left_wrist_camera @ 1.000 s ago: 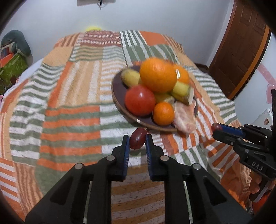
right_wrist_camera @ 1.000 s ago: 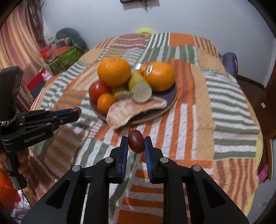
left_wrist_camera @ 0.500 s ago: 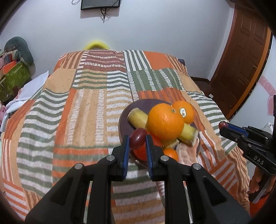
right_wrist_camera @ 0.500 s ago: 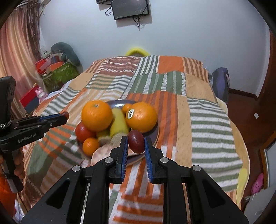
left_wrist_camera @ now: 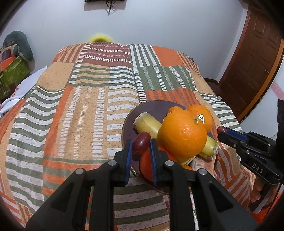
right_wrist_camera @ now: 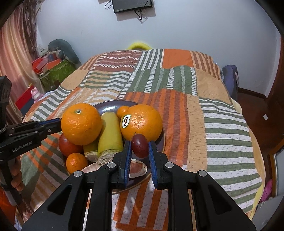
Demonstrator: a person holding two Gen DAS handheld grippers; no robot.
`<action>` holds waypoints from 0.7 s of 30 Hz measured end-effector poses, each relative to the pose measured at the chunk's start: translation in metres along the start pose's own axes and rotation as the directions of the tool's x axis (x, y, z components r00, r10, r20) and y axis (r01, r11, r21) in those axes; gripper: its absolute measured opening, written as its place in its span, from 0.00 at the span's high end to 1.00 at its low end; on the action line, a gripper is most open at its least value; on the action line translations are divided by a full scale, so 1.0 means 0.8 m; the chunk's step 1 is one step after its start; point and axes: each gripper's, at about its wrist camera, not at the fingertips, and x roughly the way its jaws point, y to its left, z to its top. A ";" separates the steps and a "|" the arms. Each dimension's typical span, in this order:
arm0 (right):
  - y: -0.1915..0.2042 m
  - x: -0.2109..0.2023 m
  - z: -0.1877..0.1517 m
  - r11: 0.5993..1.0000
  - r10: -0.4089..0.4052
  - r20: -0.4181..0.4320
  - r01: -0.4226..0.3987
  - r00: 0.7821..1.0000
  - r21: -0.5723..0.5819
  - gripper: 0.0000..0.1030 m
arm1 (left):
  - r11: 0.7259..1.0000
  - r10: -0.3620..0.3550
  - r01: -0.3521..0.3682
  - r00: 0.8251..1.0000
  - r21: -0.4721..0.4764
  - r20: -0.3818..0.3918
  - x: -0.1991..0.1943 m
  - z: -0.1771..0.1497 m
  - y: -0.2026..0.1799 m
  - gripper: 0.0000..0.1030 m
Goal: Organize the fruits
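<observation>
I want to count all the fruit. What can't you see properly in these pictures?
- Red fruit, right wrist view: mostly behind the big orange.
- Pale peeled piece, right view: covered by the right tongs.
- Plate, left view: near rim hidden by the left tongs.
- Bed's near edge: cut off in both views.

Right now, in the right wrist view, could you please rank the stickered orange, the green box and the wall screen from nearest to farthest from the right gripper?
1. Stickered orange, on the plate just beyond the right gripper.
2. Green box, far left beside the bed.
3. Wall screen, top, on the back wall.
</observation>
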 end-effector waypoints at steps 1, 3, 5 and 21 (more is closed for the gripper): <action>0.000 0.001 0.000 1.000 0.002 -0.004 -0.002 1.000 0.001 0.81 | 1.000 -0.003 0.003 1.000 0.000 -0.003 0.001 0.000 0.000 0.82; 0.000 0.002 0.000 1.000 0.004 -0.006 -0.004 1.000 0.003 0.76 | 1.000 -0.001 0.001 1.000 0.001 -0.004 0.002 0.000 0.000 0.81; 0.002 0.000 0.000 1.000 0.001 0.001 -0.001 1.000 0.001 0.69 | 1.000 0.005 -0.005 1.000 0.002 -0.002 0.001 0.000 0.000 0.78; 0.020 -0.100 0.025 0.999 -0.030 0.149 0.034 0.988 -0.026 0.67 | 0.997 0.048 -0.056 0.985 0.046 0.163 -0.126 0.002 -0.028 0.75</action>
